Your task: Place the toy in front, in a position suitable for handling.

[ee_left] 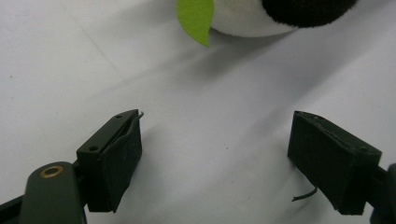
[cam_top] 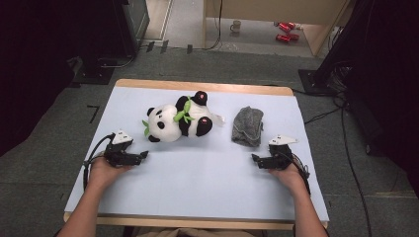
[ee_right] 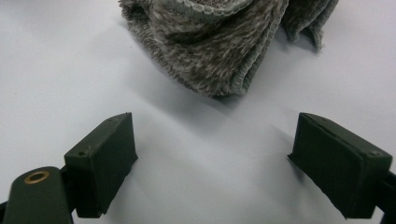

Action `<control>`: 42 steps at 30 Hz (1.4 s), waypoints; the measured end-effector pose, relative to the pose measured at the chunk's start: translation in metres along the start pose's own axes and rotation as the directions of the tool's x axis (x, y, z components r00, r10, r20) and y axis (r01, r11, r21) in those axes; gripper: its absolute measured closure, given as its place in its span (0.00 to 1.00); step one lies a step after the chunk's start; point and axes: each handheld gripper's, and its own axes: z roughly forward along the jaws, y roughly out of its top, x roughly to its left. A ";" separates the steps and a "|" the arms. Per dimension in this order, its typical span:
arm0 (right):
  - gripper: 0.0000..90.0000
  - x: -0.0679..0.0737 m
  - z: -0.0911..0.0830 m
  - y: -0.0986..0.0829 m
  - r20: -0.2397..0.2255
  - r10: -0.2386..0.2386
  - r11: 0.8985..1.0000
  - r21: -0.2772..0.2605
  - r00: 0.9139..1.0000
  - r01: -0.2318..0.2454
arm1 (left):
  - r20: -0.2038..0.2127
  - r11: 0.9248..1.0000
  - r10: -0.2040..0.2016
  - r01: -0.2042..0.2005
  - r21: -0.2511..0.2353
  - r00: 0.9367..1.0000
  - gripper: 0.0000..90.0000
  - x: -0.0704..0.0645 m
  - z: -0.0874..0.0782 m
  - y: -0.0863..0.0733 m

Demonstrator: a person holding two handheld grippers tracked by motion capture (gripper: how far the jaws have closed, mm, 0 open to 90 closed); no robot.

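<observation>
A black-and-white plush panda (cam_top: 179, 120) with green leaves lies on its side at the middle of the white table top (cam_top: 197, 177). To its right lies a crumpled grey knitted cloth (cam_top: 248, 126). My left gripper (cam_top: 144, 155) rests on the table just below and left of the panda, open and holding nothing; in the left gripper view a green leaf (ee_left: 196, 18) and the panda's body (ee_left: 261, 16) lie just ahead of my left gripper (ee_left: 215, 154). My right gripper (cam_top: 255, 159) stands open below the cloth; the cloth (ee_right: 219, 42) lies right ahead of my right gripper (ee_right: 215, 163).
The table has a wooden edge (cam_top: 202, 87) at the far side. Beyond it on the floor are a mug (cam_top: 236, 25), red objects (cam_top: 285, 30), black stands and cables (cam_top: 326, 116). Bare table surface stretches between the two hands.
</observation>
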 end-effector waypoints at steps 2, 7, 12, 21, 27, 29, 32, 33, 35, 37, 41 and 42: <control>0.14 0.000 0.000 0.000 0.000 0.000 1.000 -0.001 1.000 0.000 | -0.007 1.000 -0.004 0.004 0.011 1.000 0.19 -0.001 0.000 0.002; 0.14 0.000 0.000 0.000 0.000 0.000 1.000 0.000 1.000 0.000 | -0.011 0.999 -0.022 0.023 0.034 1.000 0.20 -0.001 0.000 0.006; 0.14 0.000 0.000 0.000 0.000 0.000 1.000 -0.001 1.000 0.000 | -0.004 0.998 -0.034 0.035 0.053 0.999 0.21 0.001 0.000 0.010; 0.14 0.000 0.000 0.000 0.000 0.000 1.000 0.000 1.000 0.000 | 0.044 0.999 -0.047 0.046 0.023 0.998 0.27 0.003 -0.005 0.020; 0.14 0.000 0.000 0.000 0.001 0.000 1.000 0.000 1.000 0.000 | 0.075 0.999 -0.043 0.042 0.019 0.996 0.31 0.007 -0.010 0.029; 0.14 0.000 0.000 0.000 0.001 0.001 1.000 0.000 1.000 -0.001 | 0.083 0.999 -0.050 0.050 0.001 0.995 0.32 0.008 -0.012 0.031; 0.14 0.000 0.000 0.000 0.001 0.000 1.000 0.000 1.000 0.000 | 0.085 0.999 -0.039 0.041 -0.022 0.996 0.36 0.008 -0.015 0.034; 0.14 0.000 0.000 0.000 0.002 0.000 1.000 0.000 1.000 0.000 | 0.088 0.999 -0.040 0.042 -0.022 0.995 0.36 0.008 -0.016 0.035; 0.14 0.000 0.000 0.000 0.001 0.003 1.000 0.000 1.000 -0.003 | 0.093 0.999 -0.035 0.037 -0.019 0.995 0.36 0.007 -0.016 0.037; 0.14 0.000 0.000 0.000 0.002 0.002 1.000 0.000 1.000 -0.002 | 0.095 0.999 -0.031 0.033 -0.019 0.995 0.37 0.006 -0.017 0.040; 0.14 0.000 0.000 0.000 0.002 0.000 1.000 0.000 1.000 0.000 | 0.101 0.999 -0.019 0.023 -0.035 0.995 0.40 0.003 -0.020 0.047; 0.14 0.000 0.000 0.000 0.002 0.000 1.000 0.000 1.000 0.000 | 0.108 0.999 -0.019 0.024 -0.039 0.994 0.40 0.002 -0.020 0.049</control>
